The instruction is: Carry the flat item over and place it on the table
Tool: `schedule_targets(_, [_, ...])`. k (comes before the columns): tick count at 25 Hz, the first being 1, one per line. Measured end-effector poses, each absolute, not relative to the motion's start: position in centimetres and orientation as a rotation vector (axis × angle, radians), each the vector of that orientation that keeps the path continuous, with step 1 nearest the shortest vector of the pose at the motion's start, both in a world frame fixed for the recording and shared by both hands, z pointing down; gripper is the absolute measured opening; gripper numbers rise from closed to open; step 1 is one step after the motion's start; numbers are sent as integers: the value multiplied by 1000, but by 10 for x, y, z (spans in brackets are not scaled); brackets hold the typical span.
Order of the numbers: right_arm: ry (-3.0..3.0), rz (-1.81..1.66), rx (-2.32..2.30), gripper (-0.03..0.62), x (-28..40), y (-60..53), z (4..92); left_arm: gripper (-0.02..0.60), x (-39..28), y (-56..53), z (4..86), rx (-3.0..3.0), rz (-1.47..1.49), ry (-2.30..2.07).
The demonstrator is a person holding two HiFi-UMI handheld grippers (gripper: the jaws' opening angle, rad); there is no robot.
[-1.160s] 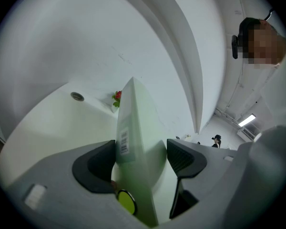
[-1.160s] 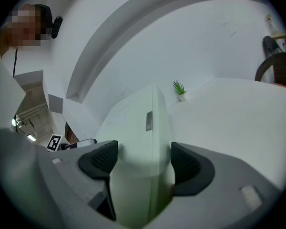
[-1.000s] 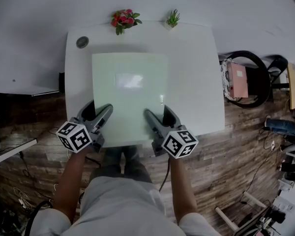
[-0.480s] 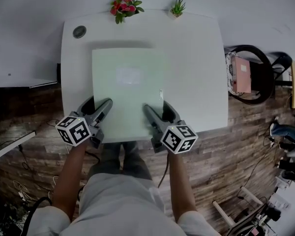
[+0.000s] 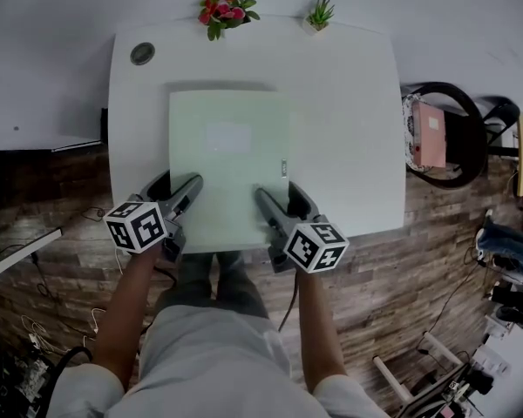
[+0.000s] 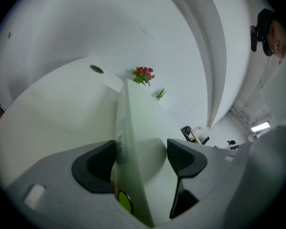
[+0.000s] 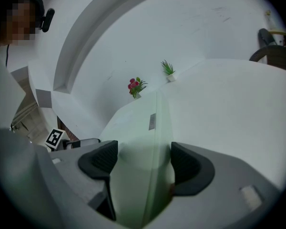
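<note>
The flat item (image 5: 229, 159) is a pale green, see-through sheet. Honestly can't tell if its far edge is touching the white table (image 5: 349, 129) or floating just over it. Its near edge is partly covered by the tools. The left gripper (image 5: 176, 192) and right gripper (image 5: 281, 200) are each clamped on it, with the sheet edge-on between the jaws. Out past the gripper tips, beyond the sheet, there's red flowers (image 5: 225, 11), a little green plant (image 5: 319, 13) and a round cap (image 5: 142, 53). A dark chair (image 5: 444, 133) sits off the right gripper's side.
</note>
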State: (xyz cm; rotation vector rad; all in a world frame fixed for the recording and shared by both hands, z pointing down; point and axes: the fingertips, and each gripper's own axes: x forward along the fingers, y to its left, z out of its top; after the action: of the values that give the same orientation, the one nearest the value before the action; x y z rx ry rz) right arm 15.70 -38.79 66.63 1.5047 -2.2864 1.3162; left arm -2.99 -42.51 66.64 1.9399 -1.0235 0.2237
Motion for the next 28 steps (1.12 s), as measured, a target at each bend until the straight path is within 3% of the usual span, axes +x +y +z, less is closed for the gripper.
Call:
schedule_targets(25, [-2325, 1168, 1578, 347, 170, -388, 644, 336, -51, -422, 645, 2034, 206, -1128])
schedule_targets(28, [-2335, 1120, 1596, 347, 171, -383, 632, 294, -58, -421, 628, 2080, 173, -1174])
